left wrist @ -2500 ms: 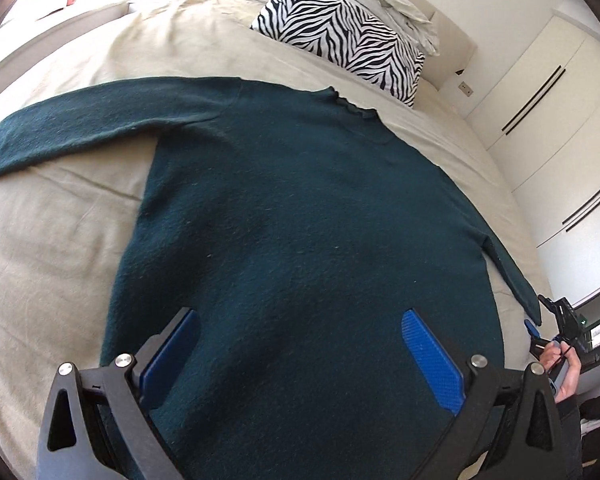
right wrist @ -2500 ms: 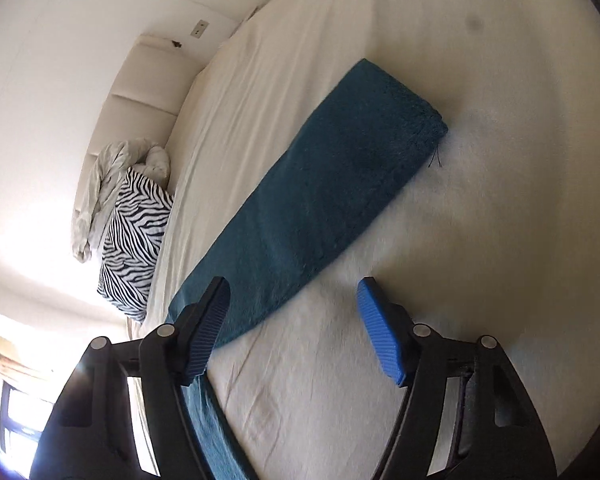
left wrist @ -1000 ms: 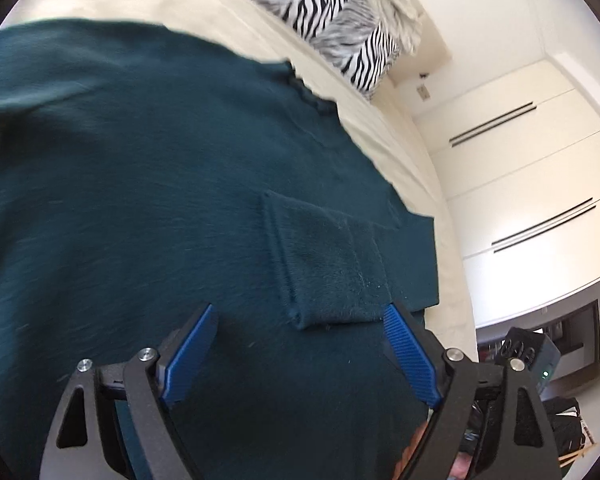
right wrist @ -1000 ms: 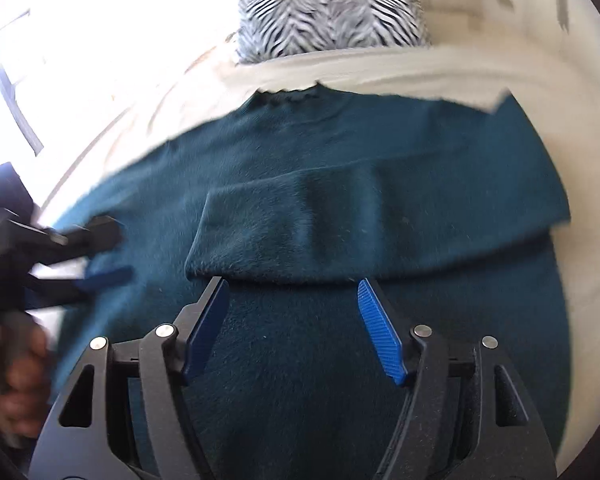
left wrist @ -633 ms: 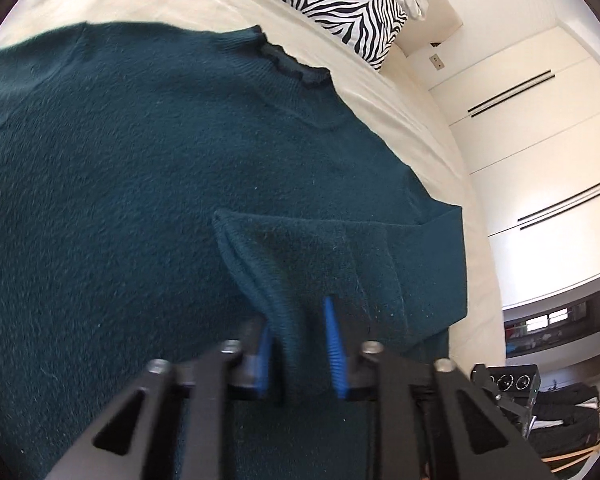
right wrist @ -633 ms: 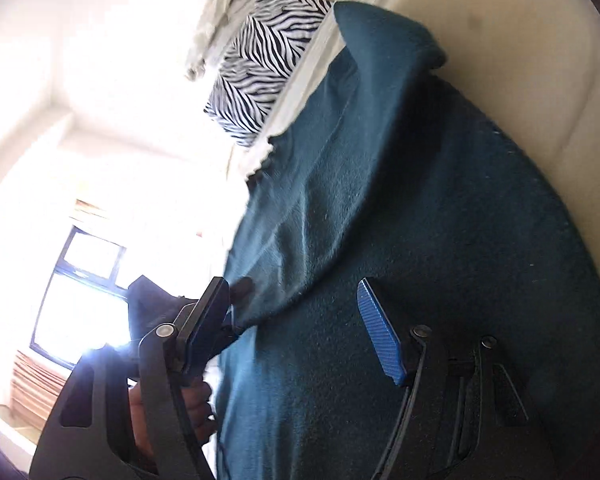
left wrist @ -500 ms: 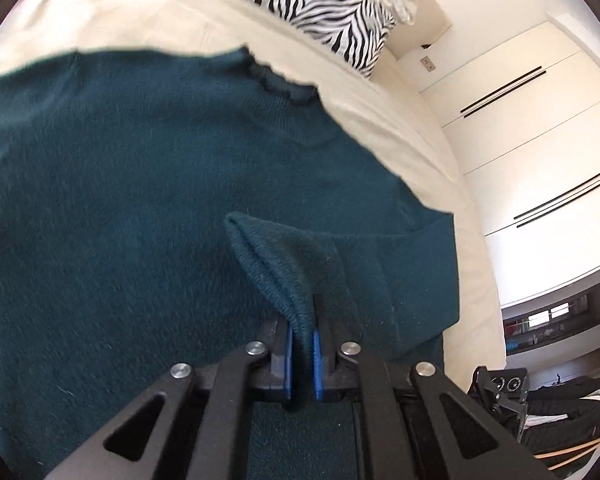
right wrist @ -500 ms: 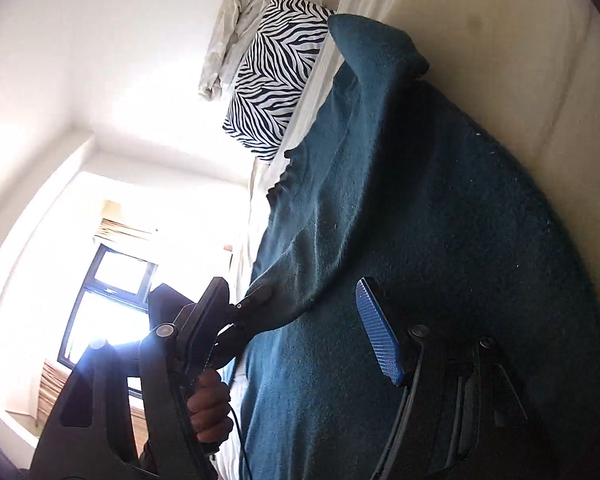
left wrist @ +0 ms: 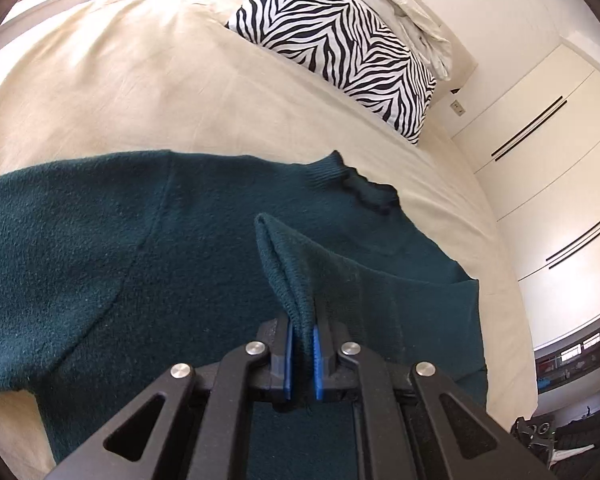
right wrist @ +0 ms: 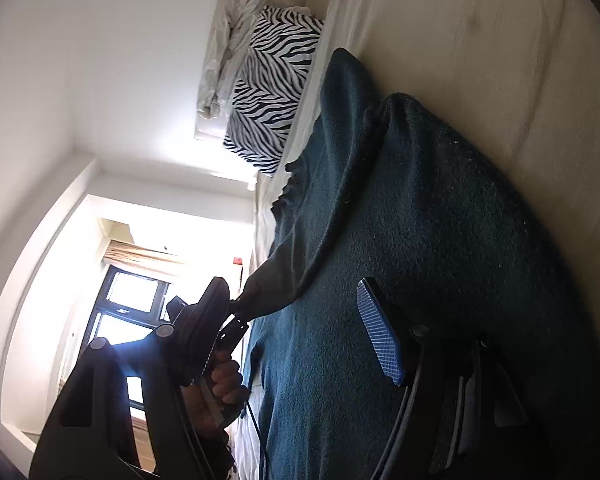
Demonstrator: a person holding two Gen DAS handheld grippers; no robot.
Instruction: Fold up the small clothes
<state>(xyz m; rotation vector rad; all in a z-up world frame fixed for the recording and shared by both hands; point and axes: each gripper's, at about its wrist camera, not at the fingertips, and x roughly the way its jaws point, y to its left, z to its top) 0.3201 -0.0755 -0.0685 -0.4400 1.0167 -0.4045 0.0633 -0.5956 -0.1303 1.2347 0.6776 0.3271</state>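
bedroom, cream bed (left wrist: 148, 80) filling both frames. my left gripper (left wrist: 300, 354) is clenched on the sleeve cuff (left wrist: 290, 276) of the dark teal sweater (left wrist: 80, 248), lifted at lower centre; the sleeve runs toward the right edge. my right gripper (right wrist: 300, 324) stands released over the body, holding nothing. only the right view shows the hand (right wrist: 224, 384) on the left gripper; only the left view shows the zebra pillow (left wrist: 336, 44) upright and the wardrobe doors (left wrist: 556, 152).

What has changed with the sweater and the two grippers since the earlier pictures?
The right sleeve was folded across the sweater. The left gripper then shut on its cuff and lifts it. The right gripper let go; its jaws stand open. The sweater's body, the bed and the zebra pillow stayed.
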